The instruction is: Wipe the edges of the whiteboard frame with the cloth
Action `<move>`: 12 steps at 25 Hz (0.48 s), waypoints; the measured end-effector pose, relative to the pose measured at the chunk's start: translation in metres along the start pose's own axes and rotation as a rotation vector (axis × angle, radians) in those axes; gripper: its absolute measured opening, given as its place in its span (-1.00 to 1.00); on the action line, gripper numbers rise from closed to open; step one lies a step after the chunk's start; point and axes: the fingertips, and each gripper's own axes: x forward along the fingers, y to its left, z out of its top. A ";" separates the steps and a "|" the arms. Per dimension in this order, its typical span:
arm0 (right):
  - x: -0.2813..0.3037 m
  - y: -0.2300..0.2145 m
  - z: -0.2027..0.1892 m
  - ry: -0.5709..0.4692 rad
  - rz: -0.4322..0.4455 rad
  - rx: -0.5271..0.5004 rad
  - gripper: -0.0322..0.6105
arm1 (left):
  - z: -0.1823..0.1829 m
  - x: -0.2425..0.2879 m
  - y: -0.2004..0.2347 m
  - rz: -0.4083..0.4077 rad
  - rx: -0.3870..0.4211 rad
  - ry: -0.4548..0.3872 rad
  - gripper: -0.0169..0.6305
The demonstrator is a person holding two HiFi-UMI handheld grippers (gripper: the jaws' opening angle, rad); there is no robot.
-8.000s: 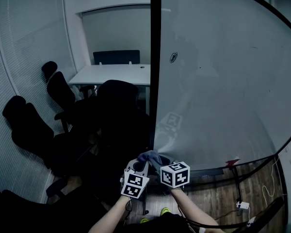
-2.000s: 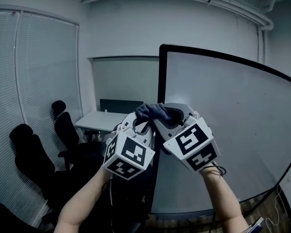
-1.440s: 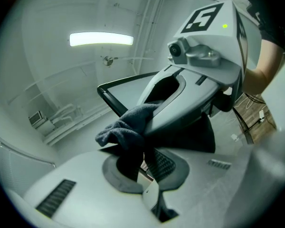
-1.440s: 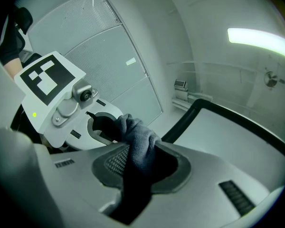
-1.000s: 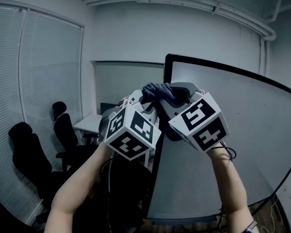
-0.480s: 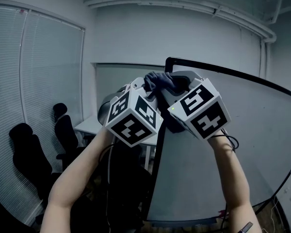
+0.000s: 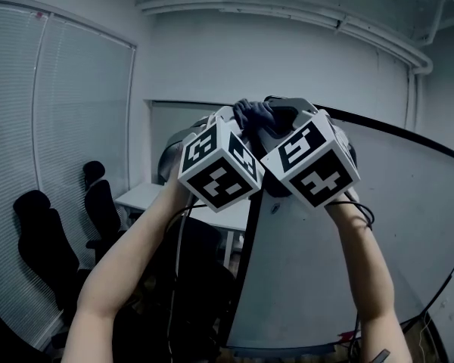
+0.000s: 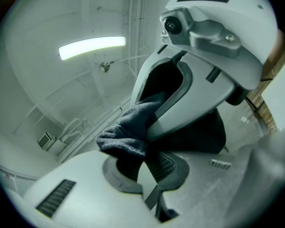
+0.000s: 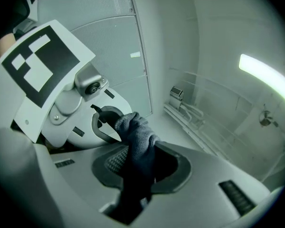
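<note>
A dark grey cloth [image 7: 256, 114] is bunched between both grippers, held up at the top left corner of the whiteboard [image 7: 408, 233]. The board's black frame [image 7: 240, 286] runs down below my hands, and its top edge [image 7: 408, 136] slants off to the right. The corner itself is hidden behind the grippers. My left gripper [image 7: 237, 121] is shut on the cloth [image 8: 127, 132] from the left. My right gripper [image 7: 278, 113] is shut on the same cloth [image 9: 135, 133] from the right. The two sets of jaws face each other and almost touch.
Black office chairs [image 7: 39, 237] stand along the window blinds [image 7: 60, 119] at the left, with a white desk [image 7: 145, 197] behind them. Pipes [image 7: 303, 7] run along the ceiling close above the grippers. A ceiling light strip [image 8: 92, 47] shines overhead.
Both grippers have carried the cloth up the board's left frame edge from its foot to the top corner. In the last second they rose a little more and shifted right.
</note>
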 end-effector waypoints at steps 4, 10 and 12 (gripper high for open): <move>0.001 0.000 0.003 0.025 -0.016 -0.066 -0.58 | 0.000 0.004 0.007 0.006 0.012 0.002 -0.91; 0.001 0.007 0.008 0.031 -0.054 -0.189 -0.58 | -0.004 -0.002 0.004 0.029 0.023 -0.029 -0.91; 0.002 0.014 0.007 0.037 -0.030 -0.192 -0.58 | -0.009 -0.005 -0.001 0.018 0.004 -0.039 -0.90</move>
